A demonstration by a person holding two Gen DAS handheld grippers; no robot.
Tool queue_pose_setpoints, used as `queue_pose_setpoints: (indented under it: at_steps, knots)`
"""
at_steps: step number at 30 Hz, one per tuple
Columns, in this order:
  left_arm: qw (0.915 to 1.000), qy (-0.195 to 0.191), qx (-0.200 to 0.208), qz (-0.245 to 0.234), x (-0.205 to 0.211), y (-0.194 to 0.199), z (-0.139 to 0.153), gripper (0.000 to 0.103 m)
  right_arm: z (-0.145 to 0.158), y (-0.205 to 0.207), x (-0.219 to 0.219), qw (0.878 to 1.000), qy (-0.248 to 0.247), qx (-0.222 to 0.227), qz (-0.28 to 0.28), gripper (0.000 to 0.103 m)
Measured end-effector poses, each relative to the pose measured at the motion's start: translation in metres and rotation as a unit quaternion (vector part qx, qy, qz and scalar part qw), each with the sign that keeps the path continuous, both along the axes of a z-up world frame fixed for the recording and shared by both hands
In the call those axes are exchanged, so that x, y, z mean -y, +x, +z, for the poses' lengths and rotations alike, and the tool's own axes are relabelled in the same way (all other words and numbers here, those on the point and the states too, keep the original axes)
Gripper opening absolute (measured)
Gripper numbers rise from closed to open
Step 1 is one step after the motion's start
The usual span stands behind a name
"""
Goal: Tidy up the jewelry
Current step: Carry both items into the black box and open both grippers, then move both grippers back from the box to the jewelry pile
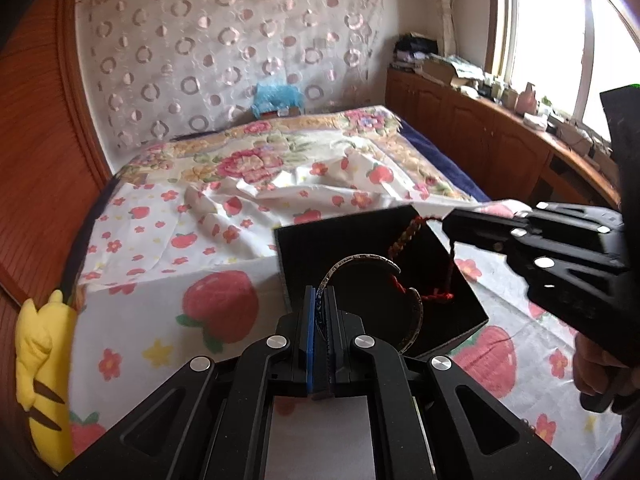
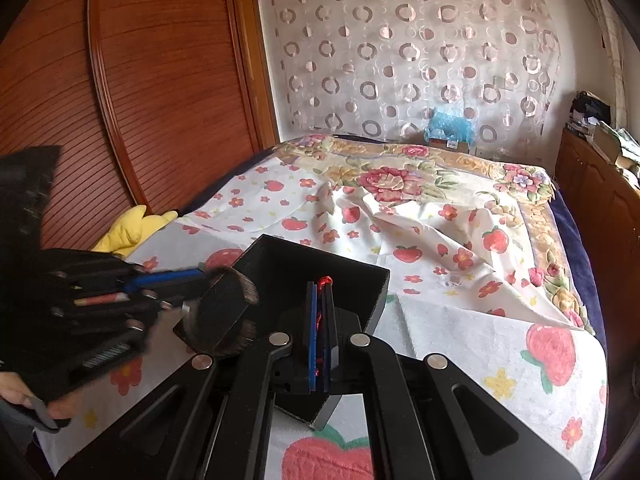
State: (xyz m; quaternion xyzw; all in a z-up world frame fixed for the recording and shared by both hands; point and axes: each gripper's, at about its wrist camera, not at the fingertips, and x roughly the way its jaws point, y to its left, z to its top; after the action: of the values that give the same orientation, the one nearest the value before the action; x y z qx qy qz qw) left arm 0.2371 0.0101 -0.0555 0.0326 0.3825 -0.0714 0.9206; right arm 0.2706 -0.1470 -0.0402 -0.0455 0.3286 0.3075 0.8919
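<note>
Silver bangle (image 1: 372, 280) clamped in closed left gripper (image 1: 322, 300) above open black box (image 1: 316, 240) on strawberry sheet (image 1: 160, 312), red braided cord (image 1: 404, 236) pinched in closed right gripper (image 1: 450, 226) at 2 o'clock, dangling into box, contents beneath unclear

Left gripper (image 1: 322, 300) clamped on silver bangle (image 1: 360, 264) over black box (image 1: 304, 248); right gripper (image 1: 450, 226) at 2 o'clock pinching red cord (image 1: 404, 236).

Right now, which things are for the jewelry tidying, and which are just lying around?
For the job: silver bangle in the left gripper; red braided cord in the right gripper; black box.

Just lying about: yellow plush toy; blue bag; strawberry sheet.
</note>
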Motion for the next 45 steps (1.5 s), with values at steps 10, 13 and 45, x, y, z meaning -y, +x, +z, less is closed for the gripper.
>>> queue_pose_setpoints:
  at_steps: [10,13,45]
  knots:
    - [1.0000,-0.002,0.002,0.002,-0.001,-0.008,0.002,0.006,0.006,-0.007,0.002,1.000,0.010,0.006,0.004,0.003]
    - [0.9999,-0.007,0.012,0.006,-0.008,-0.020,0.009,0.007,0.003,-0.004,-0.002,1.000,0.016,-0.003,0.011,0.003]
    - [0.9989,-0.044,-0.006,-0.014,-0.020,-0.136,-0.028,0.023,-0.023,-0.122,0.051,1.000,-0.024,-0.006,0.005,0.035]
